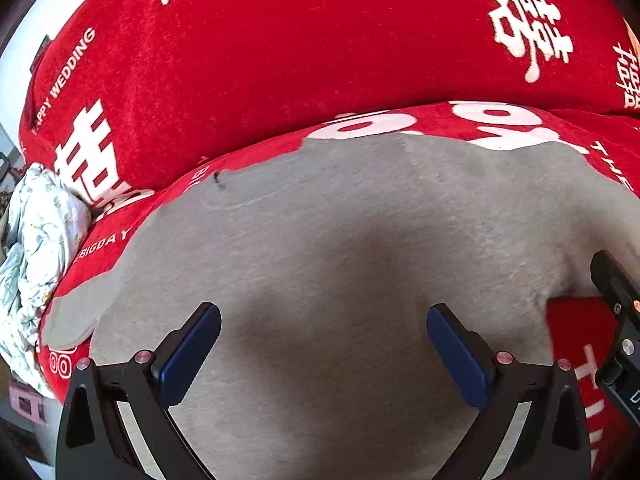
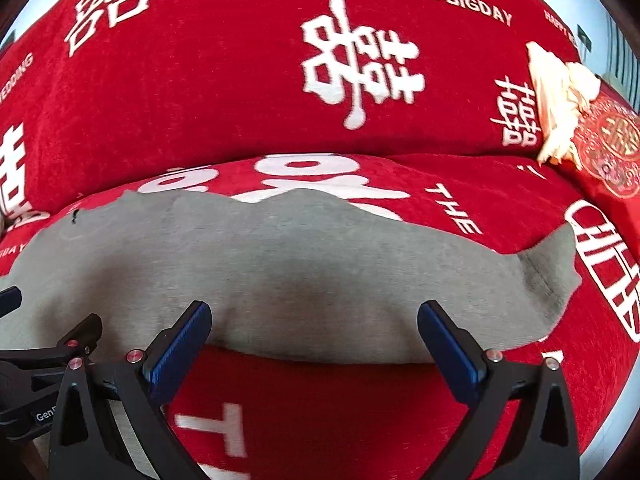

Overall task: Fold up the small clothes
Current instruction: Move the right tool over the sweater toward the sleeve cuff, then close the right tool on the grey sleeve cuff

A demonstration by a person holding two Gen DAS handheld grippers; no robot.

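Grey garment (image 1: 340,248) flat on red sofa cover (image 1: 280,60)

Grey garment (image 2: 280,264) on red cover (image 2: 240,92)

A plain grey garment (image 1: 340,248) lies on a bright red cover (image 1: 240,60) printed with white double-happiness characters and white lettering such as "THE BIGDAY" and "HAPPY WEDDING". A small black mark shows near the garment's far edge. Both grippers, left gripper (image 1: 324,344) and right gripper (image 2: 316,340), are black with blue pads inside the jaws. At the cover's left edge sits a white cloth with a pale green floral print (image 1: 36,248). At its right edge lie a cream cloth (image 2: 560,96) and a red item with gold ornament (image 2: 612,148).
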